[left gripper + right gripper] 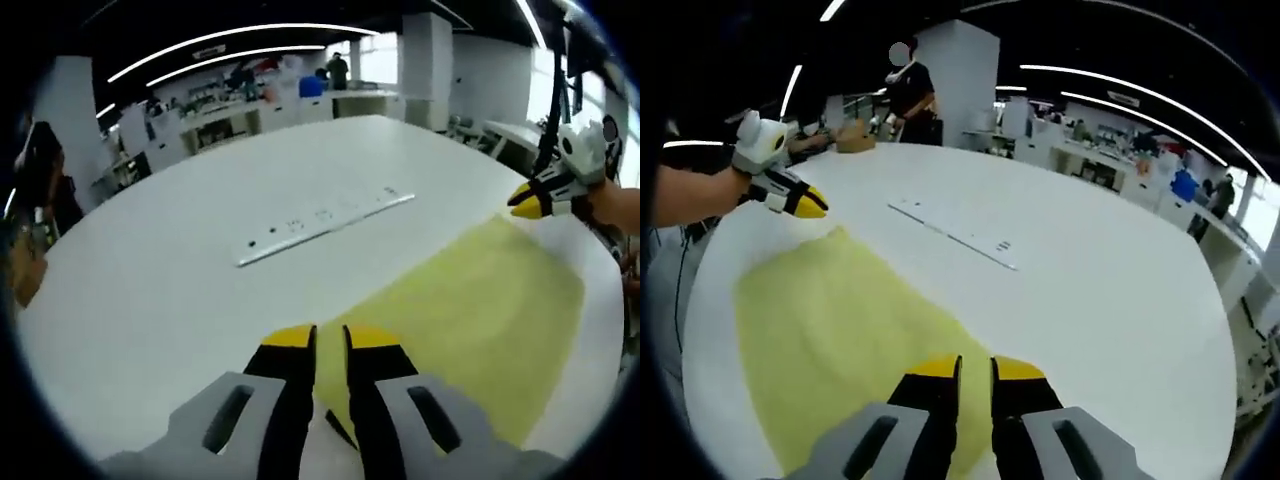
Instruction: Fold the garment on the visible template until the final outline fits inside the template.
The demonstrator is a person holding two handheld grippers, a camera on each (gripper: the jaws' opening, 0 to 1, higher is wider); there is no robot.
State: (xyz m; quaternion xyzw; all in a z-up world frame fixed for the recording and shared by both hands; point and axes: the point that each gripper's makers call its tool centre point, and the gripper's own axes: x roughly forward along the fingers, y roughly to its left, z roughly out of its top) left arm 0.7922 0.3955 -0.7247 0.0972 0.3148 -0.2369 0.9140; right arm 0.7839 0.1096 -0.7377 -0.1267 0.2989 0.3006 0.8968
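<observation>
A pale yellow garment (470,310) lies spread flat on the white table (180,260). My left gripper (330,340) is at the garment's near edge, with its yellow-tipped jaws drawn almost together and cloth in the narrow gap. The right gripper (528,200) comes in from the right at the far corner, tips together. In the right gripper view the same garment (830,320) stretches away to the left. My right gripper (975,368) pinches its near edge, and the left gripper (810,205), held by a hand, sits at the far corner.
A long white strip with small marks (320,222) lies on the table beyond the garment, also seen as the strip (955,238). A person (908,90) stands past the far table edge, near a cardboard box (850,135). Desks and pillars fill the room behind.
</observation>
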